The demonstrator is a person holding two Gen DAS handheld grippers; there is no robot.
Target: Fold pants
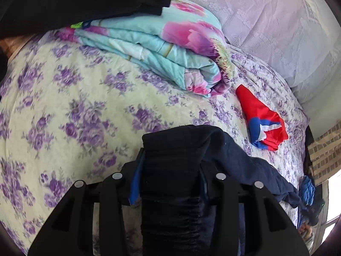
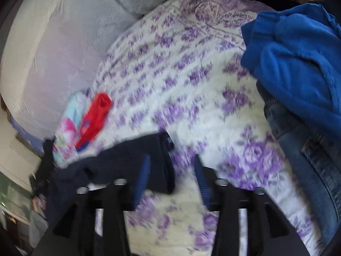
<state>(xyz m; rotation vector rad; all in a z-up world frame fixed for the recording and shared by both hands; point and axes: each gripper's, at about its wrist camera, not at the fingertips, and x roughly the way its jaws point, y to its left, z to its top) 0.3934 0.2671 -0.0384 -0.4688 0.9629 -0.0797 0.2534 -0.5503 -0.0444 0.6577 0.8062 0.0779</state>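
Above floral bedsheet: left gripper clamped on dark pants; right gripper agape, beside pants' edge.

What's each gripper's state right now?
Left gripper: shut on the dark navy fabric pants.
Right gripper: open, holding nothing.

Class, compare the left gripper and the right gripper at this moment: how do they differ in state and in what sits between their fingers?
The left gripper is shut on the dark navy pants; the right gripper is open and holds nothing. Bunched cloth fills the space between the left gripper's fingers, while only the floral bedspread shows between the right gripper's. The pants fill the left gripper; they lie just beside the right gripper's left finger. Both have blue finger pads and hang over the bed.
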